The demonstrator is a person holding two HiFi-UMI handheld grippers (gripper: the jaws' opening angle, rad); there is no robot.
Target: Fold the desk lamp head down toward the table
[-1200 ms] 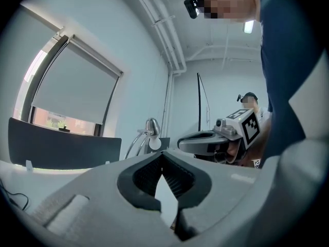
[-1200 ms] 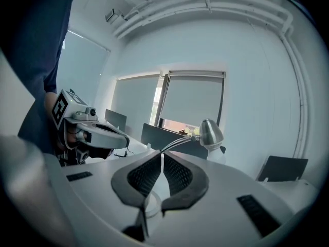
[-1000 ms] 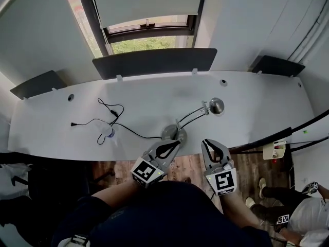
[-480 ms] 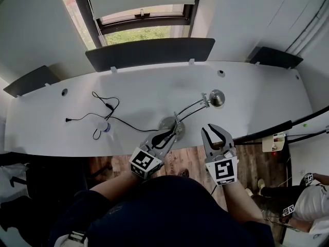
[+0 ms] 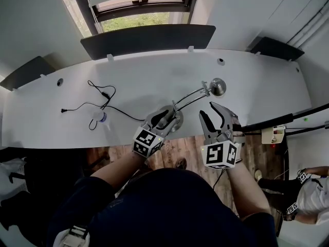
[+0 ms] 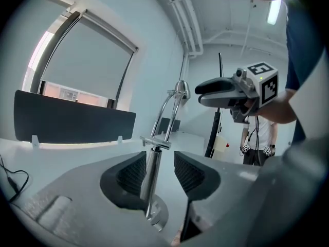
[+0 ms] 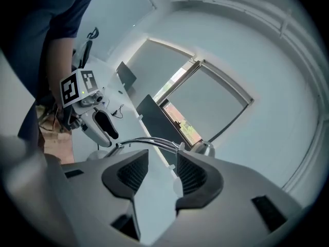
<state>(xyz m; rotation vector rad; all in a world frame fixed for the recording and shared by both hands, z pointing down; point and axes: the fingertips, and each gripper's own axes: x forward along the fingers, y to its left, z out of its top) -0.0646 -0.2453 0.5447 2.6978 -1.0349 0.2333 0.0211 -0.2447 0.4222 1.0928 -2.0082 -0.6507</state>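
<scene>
The jaws of the left gripper [image 5: 164, 118] are just opened around the post of the desk lamp [image 5: 218, 87], centre frame, at the near edge of the white table [image 5: 257, 86]. Those of the right gripper [image 5: 215, 112] are just opened too, empty. A partition [image 5: 149, 39] and window [image 5: 139, 19] are seen beyond. Since 1 second ago, the left gripper is lowered onto the lamp.

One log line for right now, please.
left claw: just opened, straddling lamp post | right claw: just opened, empty | lamp head: raised, not folded
</scene>
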